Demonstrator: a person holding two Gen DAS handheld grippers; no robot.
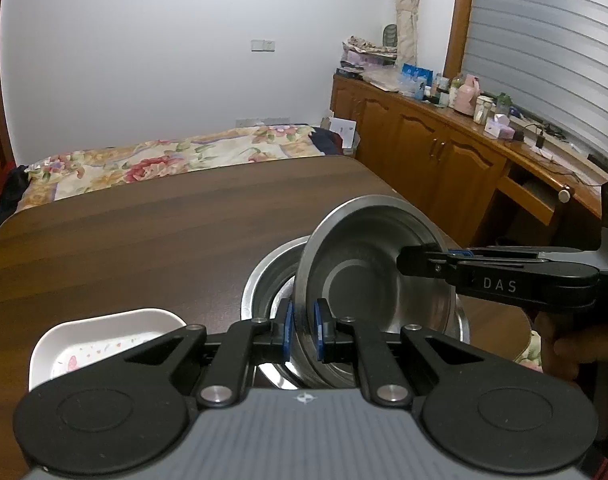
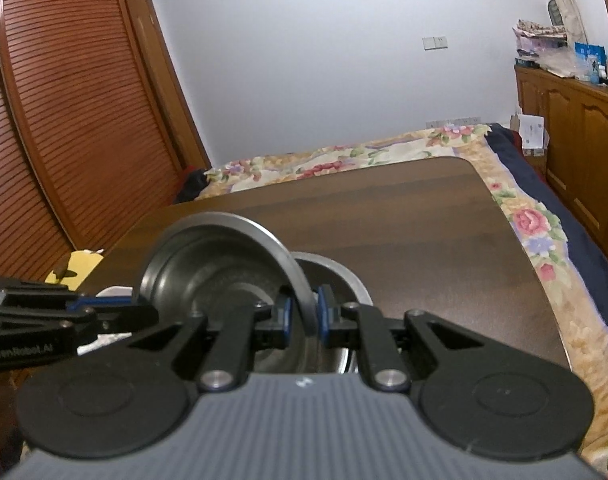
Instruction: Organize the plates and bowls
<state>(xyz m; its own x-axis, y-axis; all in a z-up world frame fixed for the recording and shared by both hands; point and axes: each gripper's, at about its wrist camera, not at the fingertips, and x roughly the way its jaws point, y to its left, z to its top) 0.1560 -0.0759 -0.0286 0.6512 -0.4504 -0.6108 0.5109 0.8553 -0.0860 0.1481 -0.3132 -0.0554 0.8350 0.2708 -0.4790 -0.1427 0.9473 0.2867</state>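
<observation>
I am holding one steel bowl [image 1: 368, 276] with both tools at once, tilted up on its edge so its hollow is facing my left camera and its rim is standing nearly upright. My left gripper [image 1: 304, 330] is pinching the bowl's near rim, its blue pads [image 1: 288, 328] pressing on either side of the metal with the jaws nearly closed. My right gripper [image 1: 418, 264] is reaching in from the right side of that view and clamping the far side of the same rim, its jaws likewise closed down to the thickness of the rim; a hand [image 1: 564, 344] is showing dimly behind it at the right edge. In the right camera, the right gripper [image 2: 304, 314] is showing the rim [image 2: 299, 288] caught between its pads, and the left gripper [image 2: 115, 312] is coming in from the left to grip the same bowl [image 2: 207, 264]. A second steel bowl [image 1: 267, 280] is sitting flat on the brown wooden table [image 1: 143, 232] directly behind and below the tilted one, the two overlapping; I cannot tell whether they are touching. A white square dish [image 1: 103, 340] with a small flower print is lying on the table near the left corner, well apart from the bowls. A bed with a flowered cover [image 1: 163, 160] is lying beyond the table.
</observation>
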